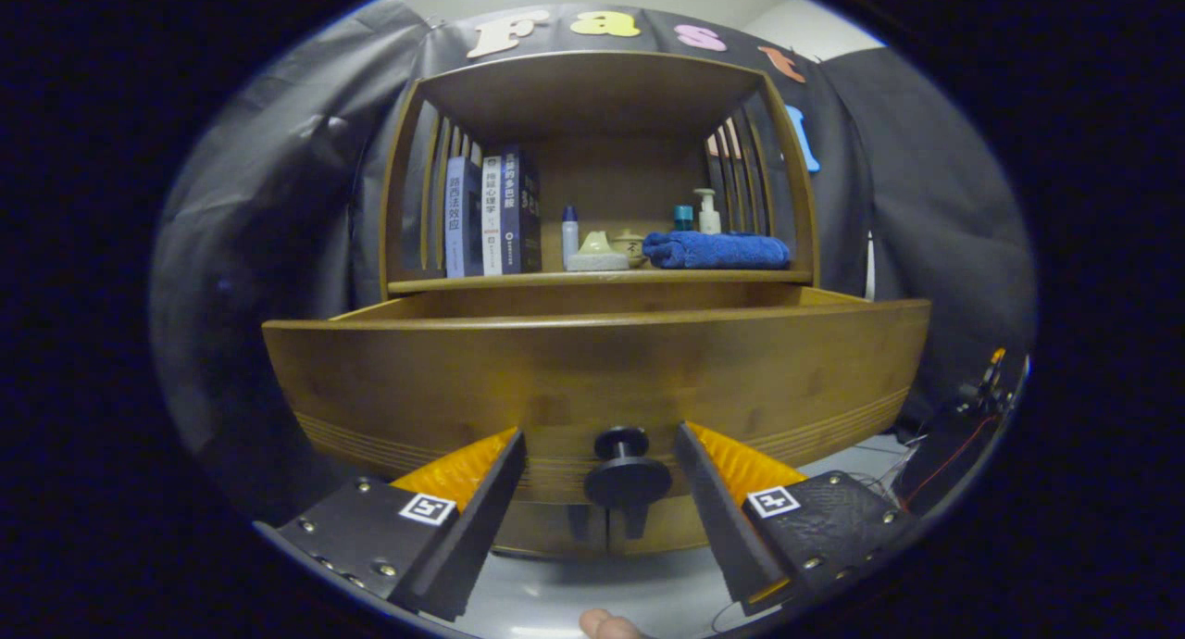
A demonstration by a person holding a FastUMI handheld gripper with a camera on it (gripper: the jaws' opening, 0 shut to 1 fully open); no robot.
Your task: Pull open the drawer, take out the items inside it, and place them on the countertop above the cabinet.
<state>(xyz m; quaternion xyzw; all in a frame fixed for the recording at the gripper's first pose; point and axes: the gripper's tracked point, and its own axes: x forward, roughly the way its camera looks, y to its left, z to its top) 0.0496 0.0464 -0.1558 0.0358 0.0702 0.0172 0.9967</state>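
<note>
- A wooden cabinet [592, 93] stands against the booth's dark cloth wall, its open shelf above and its drawer [592, 380] below, seen head-on from low down.
- The drawer, the task's main piece, is pulled out toward the camera; its wide curved front spans the scene, and a strip of its interior shows behind the top edge. The contents lie below that edge and cannot be made out from this angle.
- The countertop [518, 281], judged to be the shelf surface just above the drawer, already carries a row of upright books [491, 215] at the left, a folded blue towel [715, 249] at the right, and small bottles and a pale dish [597, 253] between them.
- The gripper [600, 458] sits low and level, pointed square at the drawer front, its fingers spread wide apart and pressing on nothing.
- The dark round knob [627, 468] lies between the two fingers, a little nearer the right one, with a clear gap on each side; its stem runs straight out toward the camera, along the fingers' own line.
- The move ahead likely turns on height: the items sit above and beyond the fingers, inside the drawer, so the gripper would need to rise over the front edge and tip downward.
- A fingertip [606, 625] of the person holding the tool shows just behind the fingers.
</note>
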